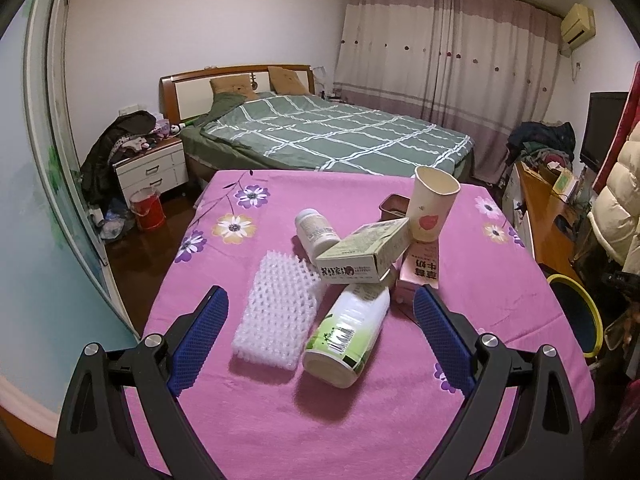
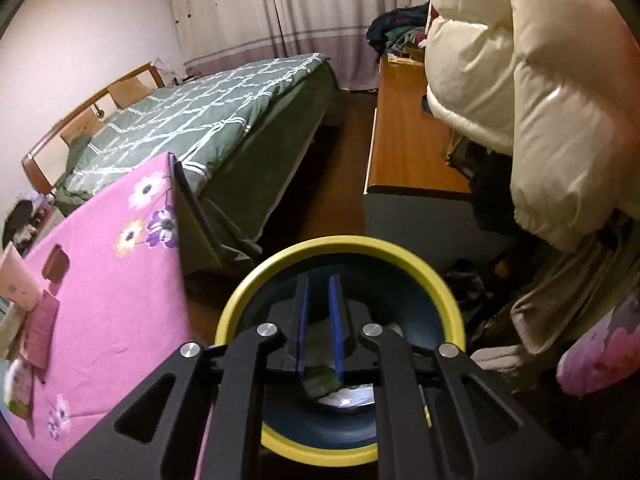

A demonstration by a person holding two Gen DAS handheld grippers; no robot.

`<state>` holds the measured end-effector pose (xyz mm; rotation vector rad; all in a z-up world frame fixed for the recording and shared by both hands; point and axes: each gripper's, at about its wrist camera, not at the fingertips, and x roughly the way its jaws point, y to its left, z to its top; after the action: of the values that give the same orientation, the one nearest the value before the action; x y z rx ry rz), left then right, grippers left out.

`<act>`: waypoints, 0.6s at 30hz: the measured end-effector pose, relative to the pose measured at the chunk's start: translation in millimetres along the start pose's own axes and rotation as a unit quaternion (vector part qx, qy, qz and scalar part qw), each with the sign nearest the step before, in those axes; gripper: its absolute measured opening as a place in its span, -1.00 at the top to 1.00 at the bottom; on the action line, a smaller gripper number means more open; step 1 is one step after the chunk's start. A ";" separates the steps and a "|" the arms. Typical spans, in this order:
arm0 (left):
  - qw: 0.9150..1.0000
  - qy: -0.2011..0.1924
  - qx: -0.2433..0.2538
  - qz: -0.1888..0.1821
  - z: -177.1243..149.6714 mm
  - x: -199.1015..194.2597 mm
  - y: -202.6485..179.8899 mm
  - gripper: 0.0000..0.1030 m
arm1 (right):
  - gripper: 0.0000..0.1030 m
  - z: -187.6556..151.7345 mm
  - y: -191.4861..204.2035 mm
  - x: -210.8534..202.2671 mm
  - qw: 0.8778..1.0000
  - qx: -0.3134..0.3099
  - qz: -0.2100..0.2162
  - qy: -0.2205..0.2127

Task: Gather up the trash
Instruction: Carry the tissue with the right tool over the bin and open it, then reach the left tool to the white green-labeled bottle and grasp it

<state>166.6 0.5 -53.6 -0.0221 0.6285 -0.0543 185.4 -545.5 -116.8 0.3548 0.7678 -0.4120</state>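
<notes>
Left wrist view: the left gripper (image 1: 320,312) hovers with jaws spread wide and empty over a foam net (image 1: 276,316) and lying bottle (image 1: 348,336) on the pink table (image 1: 248,420). Right wrist view: the right gripper (image 2: 319,312), jaws slightly parted with nothing visibly pinched, points into the yellow-rimmed bin (image 2: 344,246), where discarded trash (image 2: 320,384) lies.

A table draped in a pink flowered cloth (image 1: 248,412) is being seen ahead of the left gripper (image 1: 320,312), with foam netting (image 1: 276,320), a green-labelled bottle (image 1: 348,340), a white bottle (image 1: 316,234), cartons and a paper cup (image 1: 432,208) lying clustered between and beyond its fingers.
</notes>
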 end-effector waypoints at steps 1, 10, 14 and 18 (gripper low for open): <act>1.000 0.000 0.001 -0.002 -0.7 1.3 -1.0 -0.80 | 0.79 -2.5 2.1 -0.6 1.000 -0.001 0.005 -0.001; 0.997 0.026 0.043 -0.054 -16.3 33.1 -24.2 -0.79 | 0.64 -27.8 63.6 -15.5 0.996 -0.045 0.075 -0.017; 0.995 0.043 0.061 -0.068 -23.3 52.8 -32.8 -0.73 | 0.64 -39.2 90.9 -20.7 0.992 -0.069 0.101 -0.018; 0.994 0.048 0.066 -0.068 -28.2 68.3 -29.7 -0.71 | 0.63 -43.5 101.2 -24.6 0.991 -0.076 0.112 -0.017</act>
<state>203.9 -33.2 -115.4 0.0662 0.7174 -0.2295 192.3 -433.0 -112.0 0.2860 0.7118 -0.1473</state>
